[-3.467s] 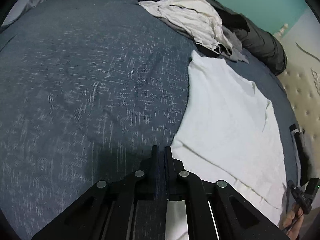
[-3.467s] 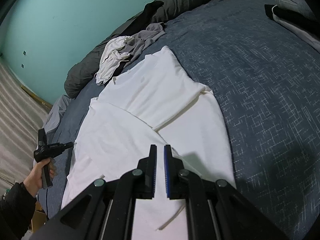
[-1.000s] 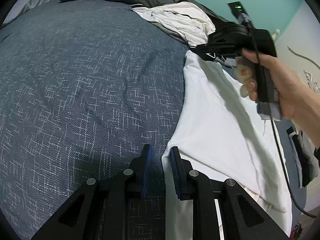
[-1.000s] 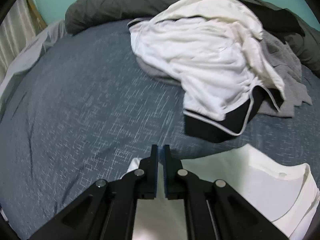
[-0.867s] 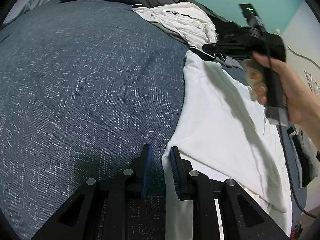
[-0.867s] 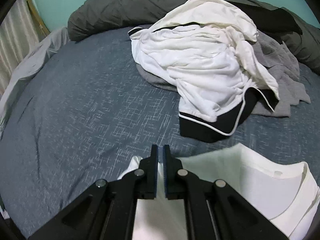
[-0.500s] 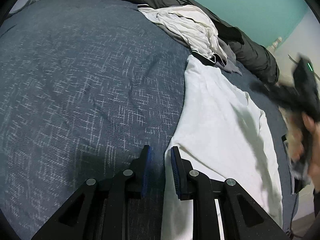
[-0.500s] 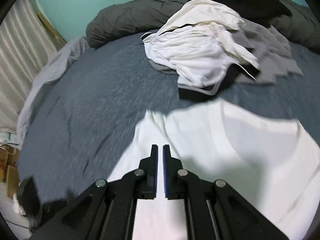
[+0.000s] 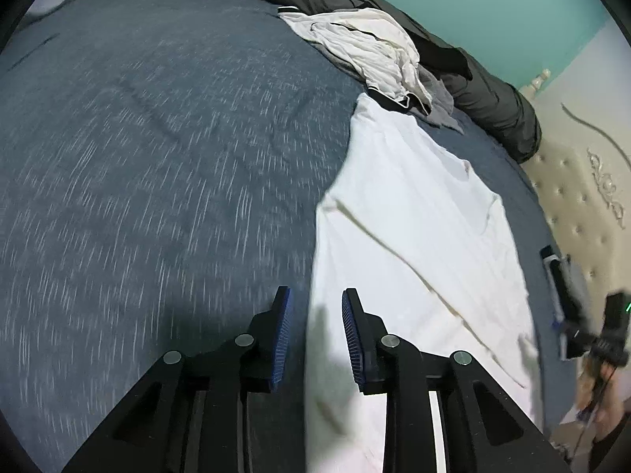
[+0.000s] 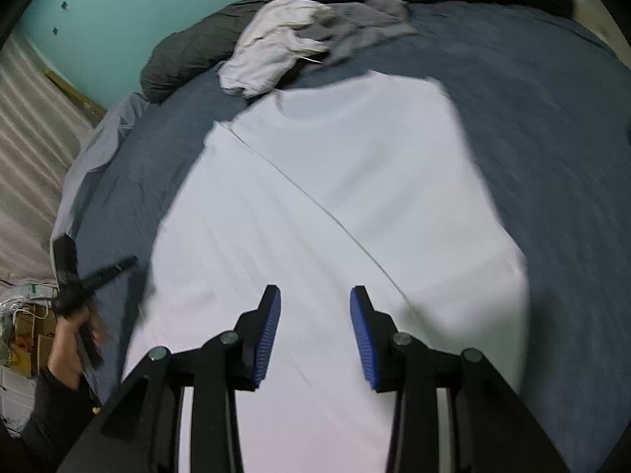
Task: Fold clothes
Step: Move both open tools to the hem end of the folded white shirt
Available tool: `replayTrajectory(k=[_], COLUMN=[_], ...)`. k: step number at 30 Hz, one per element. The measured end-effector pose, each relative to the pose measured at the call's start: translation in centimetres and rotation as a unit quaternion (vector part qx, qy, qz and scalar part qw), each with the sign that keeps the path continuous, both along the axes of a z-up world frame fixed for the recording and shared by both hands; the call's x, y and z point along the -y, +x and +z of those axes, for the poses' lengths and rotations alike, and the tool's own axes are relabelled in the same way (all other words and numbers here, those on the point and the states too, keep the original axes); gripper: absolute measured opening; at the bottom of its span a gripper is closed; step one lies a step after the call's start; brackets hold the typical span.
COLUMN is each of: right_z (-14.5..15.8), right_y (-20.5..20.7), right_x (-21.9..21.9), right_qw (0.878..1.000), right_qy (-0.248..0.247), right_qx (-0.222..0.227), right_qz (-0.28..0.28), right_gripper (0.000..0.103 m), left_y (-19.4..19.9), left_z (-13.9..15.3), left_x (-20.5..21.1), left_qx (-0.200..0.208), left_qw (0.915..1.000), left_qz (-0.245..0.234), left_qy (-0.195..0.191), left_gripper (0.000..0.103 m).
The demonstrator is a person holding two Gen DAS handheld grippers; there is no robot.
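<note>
A white T-shirt (image 9: pixel 414 213) (image 10: pixel 315 205) lies flat on the blue-grey bedcover (image 9: pixel 138 138), folded lengthwise with a diagonal fold edge across it. My left gripper (image 9: pixel 314 299) hovers over the shirt's left edge near the hem, its jaws opening, with nothing between the blue pads. My right gripper (image 10: pixel 314 295) hangs above the shirt's lower half, its jaws opening too, nothing pinched. In the right wrist view the left gripper (image 10: pixel 84 280) shows at the left edge in a person's hand. The right gripper (image 9: pixel 591 339) appears blurred at the far right of the left wrist view.
A heap of white, grey and black clothes (image 9: pixel 374 59) (image 10: pixel 284 51) lies beyond the shirt's collar end. A dark grey duvet (image 9: pixel 473 79) runs along the teal wall. A tufted beige headboard (image 9: pixel 583 197) stands right. Bare bedcover stretches left of the shirt.
My right gripper let go of the shirt's top corner, swept back toward the hem end and opened. My left gripper drew back a little and its jaws widened.
</note>
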State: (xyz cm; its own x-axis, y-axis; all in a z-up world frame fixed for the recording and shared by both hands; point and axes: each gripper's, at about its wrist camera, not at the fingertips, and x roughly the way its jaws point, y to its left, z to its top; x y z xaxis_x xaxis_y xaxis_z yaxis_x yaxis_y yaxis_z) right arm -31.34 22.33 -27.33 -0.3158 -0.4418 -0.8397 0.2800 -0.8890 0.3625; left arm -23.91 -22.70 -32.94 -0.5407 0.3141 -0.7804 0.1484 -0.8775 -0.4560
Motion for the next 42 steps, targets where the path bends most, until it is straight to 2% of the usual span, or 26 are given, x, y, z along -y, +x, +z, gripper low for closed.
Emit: replayTrajectory(k=[4, 9, 12, 14, 19, 28, 42], right_z=[-0.5, -1.2, -1.6, -1.7, -1.7, -2.3, -3.6], right_y=[4.9, 9.8, 12.5, 14.1, 17.4, 20.9, 23.3], right_x=[-5.1, -9.4, -11.1, -11.8, -12.8, -13.4, -14.0], right_qw=[0.999, 0.997, 0.996, 0.995, 0.995, 0.995, 0.990], right_qy=[-0.001, 0.004, 0.003, 0.003, 0.001, -0.003, 0.003], right_qx=[0.025, 0.048, 0.062, 0.066, 0.069, 0.079, 0.121], right_qz=[-0.032, -0.062, -0.070, -0.071, -0.070, -0.063, -0.075], right_gripper=[0.037, 0.045, 0.048, 0.049, 0.050, 0.052, 0.056], left_y=[2.8, 7.1, 9.6, 11.2, 14.4, 19.0, 22.1], left_z=[1.2, 2.7, 3.5, 3.7, 3.8, 1.7, -0.1], left_x=[-0.6, -1.2, -1.5, -1.7, -1.7, -2.7, -3.8], left_qx=[0.016, 0.040, 0.053, 0.065, 0.087, 0.126, 0.138], left_qw=[0.9998, 0.9987, 0.9976, 0.9966, 0.9944, 0.9876, 0.9847], left_qz=[-0.015, -0.033, -0.043, -0.050, -0.060, -0.086, -0.102], left_qy=[0.001, -0.004, -0.007, -0.012, -0.013, -0.036, -0.030], left_gripper=[0.031, 0.040, 0.043, 0.053, 0.054, 0.054, 0.054])
